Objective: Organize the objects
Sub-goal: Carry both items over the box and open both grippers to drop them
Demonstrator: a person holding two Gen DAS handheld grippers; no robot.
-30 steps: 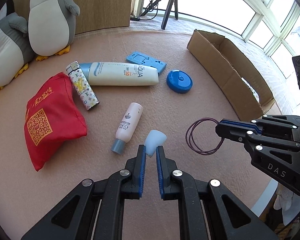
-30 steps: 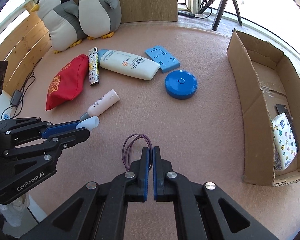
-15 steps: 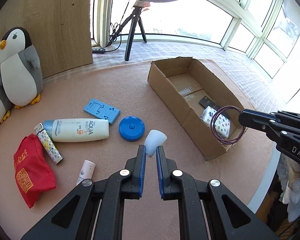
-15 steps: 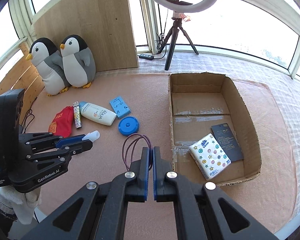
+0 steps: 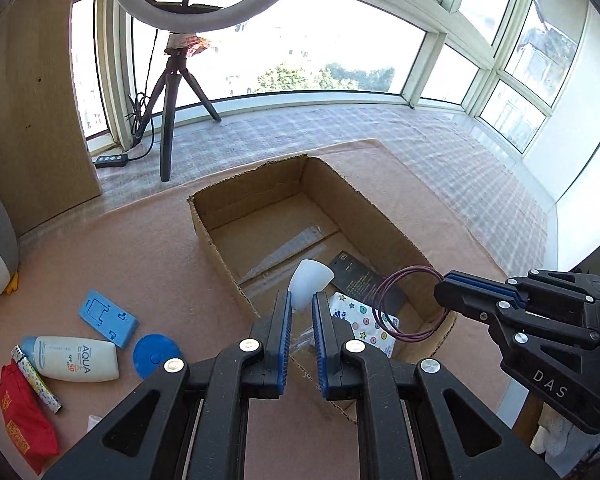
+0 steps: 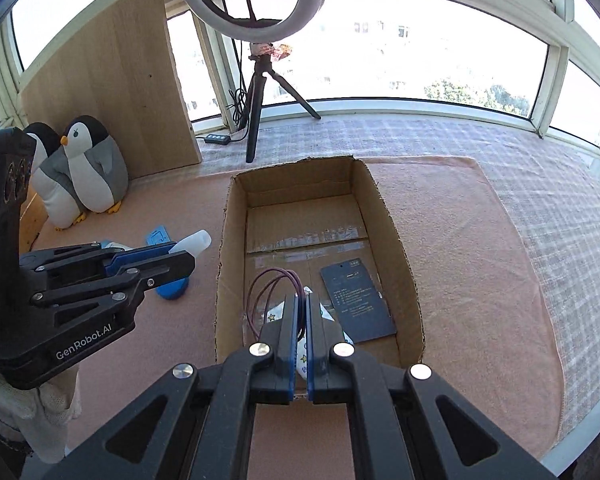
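Cardboard box (image 6: 392, 240) open-topped on the peach-felt tabletop (image 6: 460, 240), holding a dark card (image 6: 356, 300) flat on its floor and a white tissue pack (image 5: 364, 320) with coloured dots in the near corner. Left tongs (image 5: 300, 308) pinching a small translucent white cap (image 5: 310, 282) between the blue pads, held up over the box's near-left edge. Right tongs (image 6: 301, 306) pressed together on a looped purple hair tie (image 6: 272, 292), loops dangling above the near end of the box, over the tissue pack. Seen from the left wrist, same hair tie (image 5: 404, 304) hanging from the right tongs' tip (image 5: 444, 292) just above the box's near-right corner.

Left behind on the felt, well apart from the box: blue phone stand (image 5: 108, 318), blue round lid (image 5: 156, 354), white sunscreen tube (image 5: 72, 358) marked AQUA, patterned lighter (image 5: 36, 380) touching a red pouch (image 5: 22, 416). Two plush penguins (image 6: 88, 168) against a wooden board (image 6: 112, 88) at the far left. Ring light on a tripod (image 6: 260, 92) by the window behind the box.
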